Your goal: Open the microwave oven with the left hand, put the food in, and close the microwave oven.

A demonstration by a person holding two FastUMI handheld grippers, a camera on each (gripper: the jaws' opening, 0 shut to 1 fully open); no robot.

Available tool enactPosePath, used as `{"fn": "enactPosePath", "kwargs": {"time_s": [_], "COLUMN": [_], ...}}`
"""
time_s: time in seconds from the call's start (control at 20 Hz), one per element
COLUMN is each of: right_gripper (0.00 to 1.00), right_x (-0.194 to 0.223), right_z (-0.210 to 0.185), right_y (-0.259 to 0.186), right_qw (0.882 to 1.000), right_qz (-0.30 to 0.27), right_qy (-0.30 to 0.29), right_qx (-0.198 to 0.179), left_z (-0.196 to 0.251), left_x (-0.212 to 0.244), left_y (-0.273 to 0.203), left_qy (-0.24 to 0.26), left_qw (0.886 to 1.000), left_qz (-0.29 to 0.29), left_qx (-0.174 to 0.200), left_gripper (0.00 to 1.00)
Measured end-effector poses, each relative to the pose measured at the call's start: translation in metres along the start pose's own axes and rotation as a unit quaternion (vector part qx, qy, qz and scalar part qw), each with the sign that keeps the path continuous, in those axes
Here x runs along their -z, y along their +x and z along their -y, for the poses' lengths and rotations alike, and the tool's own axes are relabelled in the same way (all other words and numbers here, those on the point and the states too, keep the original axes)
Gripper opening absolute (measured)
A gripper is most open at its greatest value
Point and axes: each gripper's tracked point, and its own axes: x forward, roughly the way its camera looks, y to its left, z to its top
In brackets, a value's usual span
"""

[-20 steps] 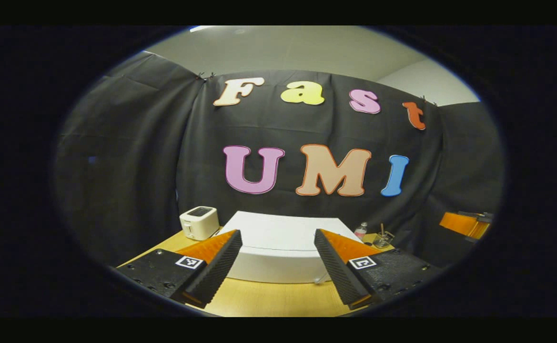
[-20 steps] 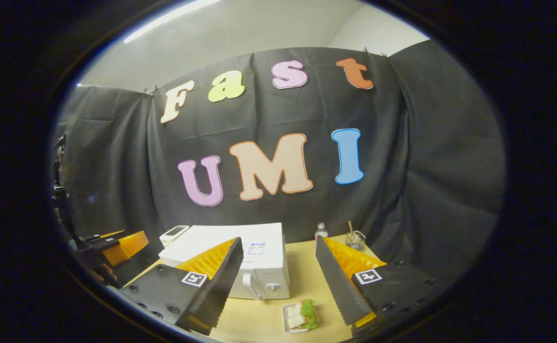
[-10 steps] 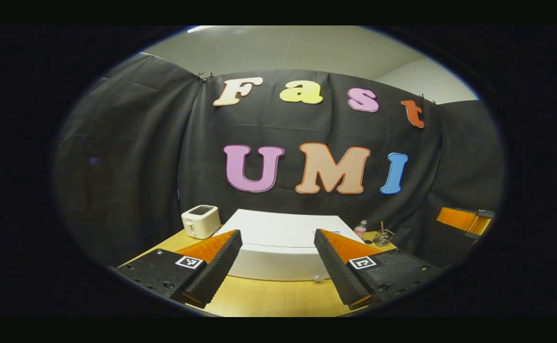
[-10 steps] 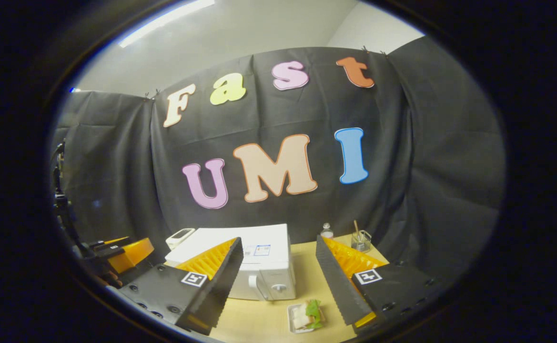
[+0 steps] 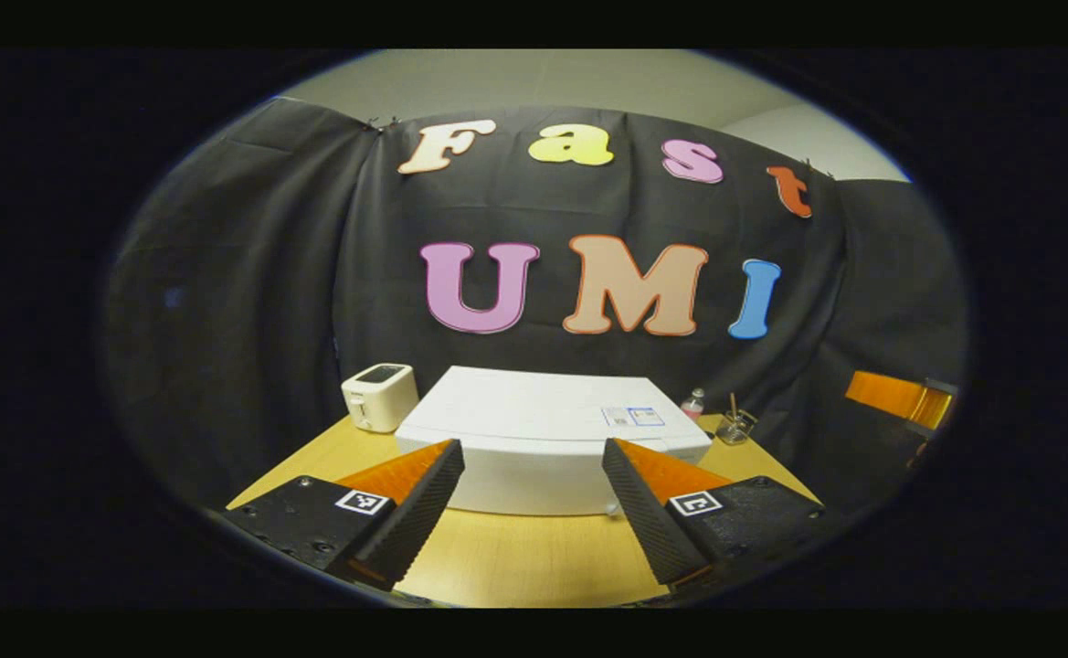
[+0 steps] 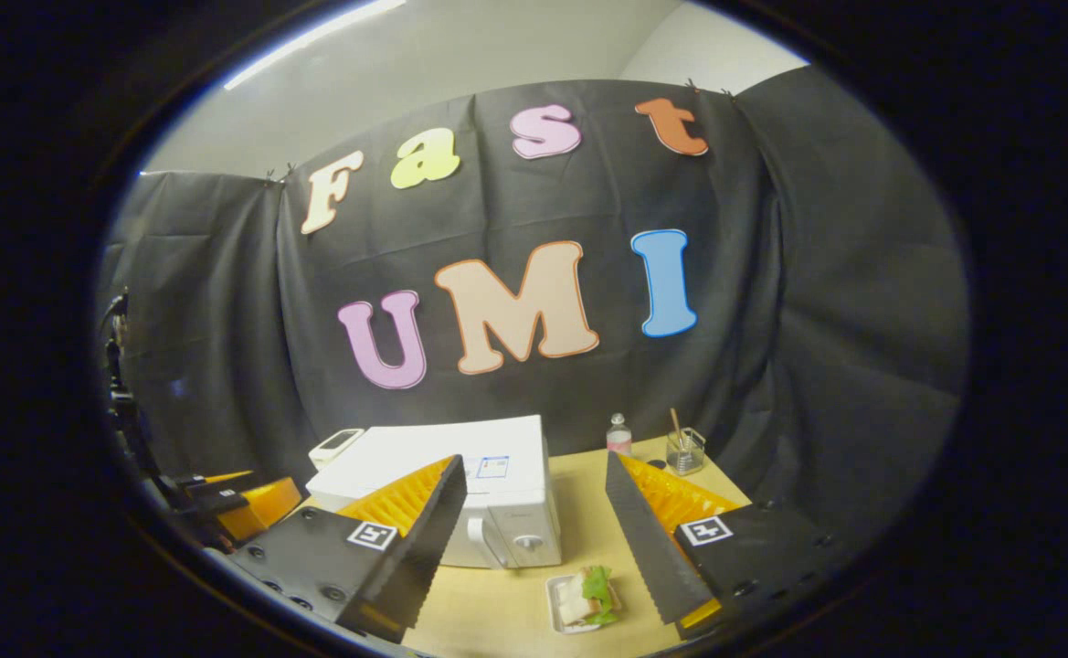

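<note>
A white microwave oven [image 5: 547, 429] stands on the wooden table with its door closed; in the right gripper view the microwave oven [image 6: 488, 484] shows its handle and a dial at the front right corner. A small white tray with a sandwich and lettuce [image 6: 586, 599] lies on the table in front of that corner. My left gripper [image 5: 534, 512] hovers open above the table, facing the oven's front. My right gripper [image 6: 534, 539] is open too, above and behind the food tray. The left gripper [image 6: 237, 498] also shows at the left edge of the right gripper view.
A white toaster [image 5: 378, 397] stands left of the oven. A small bottle [image 6: 618, 437] and a glass with a stick [image 6: 684, 450] stand at the back right of the table [image 5: 515, 567]. Black cloth walls close the booth behind and at the sides.
Both cameras have tilted down a little, so more of the oven's top and the table shows. The right gripper has shifted slightly; both stay open and hold nothing.
</note>
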Motion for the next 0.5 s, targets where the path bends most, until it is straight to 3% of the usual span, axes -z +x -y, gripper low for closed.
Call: {"fn": "enactPosePath", "kwargs": {"time_s": [0.25,0.3,0.5], "right_gripper": [0.92,0.92,0.92], "right_x": [0.007,0.007,0.011], "right_z": [0.014,0.02,0.034], "right_y": [0.001,0.0,-0.007], "right_qw": [1.0,1.0,0.999], "right_qz": [-0.005,-0.006,-0.008], "right_qy": [-0.005,-0.006,0.001], "right_qx": [0.021,0.025,0.039], "left_z": [0.016,0.019,0.035], "left_x": [0.052,0.062,0.097], "left_y": [0.011,0.013,0.025], "left_qy": [-0.001,-0.002,-0.002], "left_qw": [0.998,0.997,0.991], "left_qz": [-0.065,-0.079,-0.125], "left_qx": [0.02,0.024,0.041], "left_gripper": [0.96,0.92,0.96]}}
